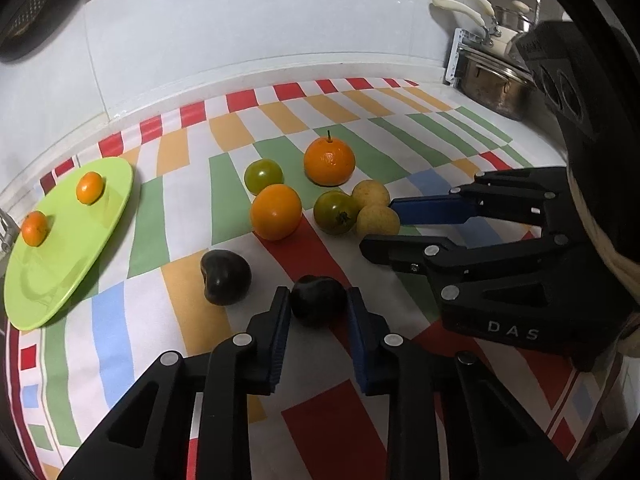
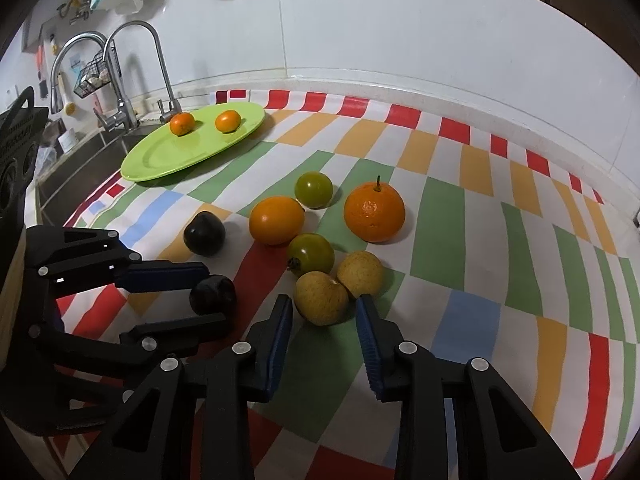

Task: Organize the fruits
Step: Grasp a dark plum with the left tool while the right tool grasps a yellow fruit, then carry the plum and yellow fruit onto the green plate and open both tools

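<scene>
My left gripper (image 1: 318,294) is shut on a dark, almost black fruit (image 1: 318,308) that rests on the checked cloth (image 1: 240,360); in the right wrist view the same gripper (image 2: 215,294) pinches it from both sides. A second dark fruit (image 1: 226,276) lies just to its left. My right gripper (image 2: 324,300) is open, and its tips straddle the nearer of two yellow-brown fruits (image 2: 320,298) with a slight gap at the right pad. Behind that are the other yellow fruit (image 2: 360,274), two green tomatoes (image 2: 311,254) (image 2: 314,189) and two oranges (image 2: 276,220) (image 2: 374,212). A green plate (image 2: 160,160) holds two small oranges.
A sink (image 2: 80,156) with two taps (image 2: 120,64) lies past the plate at the counter's left end. Metal pots (image 1: 496,84) stand at the far right against the white tiled wall (image 1: 260,32). The two grippers work side by side, a few fruit-widths apart.
</scene>
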Available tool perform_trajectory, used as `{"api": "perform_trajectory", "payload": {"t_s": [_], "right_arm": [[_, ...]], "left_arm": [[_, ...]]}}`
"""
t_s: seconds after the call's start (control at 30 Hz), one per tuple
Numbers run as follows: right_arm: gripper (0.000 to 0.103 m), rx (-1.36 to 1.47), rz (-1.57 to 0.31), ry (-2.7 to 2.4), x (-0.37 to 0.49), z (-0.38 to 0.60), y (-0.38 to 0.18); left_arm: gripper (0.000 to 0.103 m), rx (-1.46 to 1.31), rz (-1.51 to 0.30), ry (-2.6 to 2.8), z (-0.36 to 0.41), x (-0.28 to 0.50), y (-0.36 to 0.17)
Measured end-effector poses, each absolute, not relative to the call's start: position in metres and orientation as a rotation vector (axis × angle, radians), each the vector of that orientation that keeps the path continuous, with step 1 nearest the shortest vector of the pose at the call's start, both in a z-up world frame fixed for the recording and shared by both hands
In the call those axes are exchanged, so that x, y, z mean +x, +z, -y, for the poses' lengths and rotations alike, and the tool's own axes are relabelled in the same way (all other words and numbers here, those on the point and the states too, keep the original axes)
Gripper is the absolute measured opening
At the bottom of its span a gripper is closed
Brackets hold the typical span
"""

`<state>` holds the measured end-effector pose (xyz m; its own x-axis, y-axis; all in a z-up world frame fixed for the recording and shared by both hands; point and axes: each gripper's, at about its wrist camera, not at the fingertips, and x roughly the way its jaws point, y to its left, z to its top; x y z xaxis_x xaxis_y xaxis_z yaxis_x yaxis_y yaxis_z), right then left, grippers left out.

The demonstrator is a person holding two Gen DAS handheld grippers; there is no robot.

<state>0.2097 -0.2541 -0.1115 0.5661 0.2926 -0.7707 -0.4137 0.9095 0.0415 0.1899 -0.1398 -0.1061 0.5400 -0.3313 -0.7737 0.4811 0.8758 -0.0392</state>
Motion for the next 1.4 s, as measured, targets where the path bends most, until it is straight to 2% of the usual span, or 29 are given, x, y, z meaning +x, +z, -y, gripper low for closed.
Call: {"api": "perform_trajectory", "payload": {"t_s": [0.1, 0.5, 1.4], "right_arm": [[0.029, -0.148, -0.88, 0.419, 0.211, 0.254, -0.113], [0.029, -0.109, -0.85, 0.385, 0.194, 0.257, -0.101], [0.029, -0.029, -0.676, 0.388, 0.157, 0.202, -0.019]], "left_arm": [[0.027, 0.167, -0.88, -0.477, 0.138, 0.193, -0.105], [0.027, 0.115, -0.828, -0.427, 0.126, 0.177, -0.087], [0.027, 0.034, -0.623, -0.271, 0.047, 0.139, -0.007]]}}
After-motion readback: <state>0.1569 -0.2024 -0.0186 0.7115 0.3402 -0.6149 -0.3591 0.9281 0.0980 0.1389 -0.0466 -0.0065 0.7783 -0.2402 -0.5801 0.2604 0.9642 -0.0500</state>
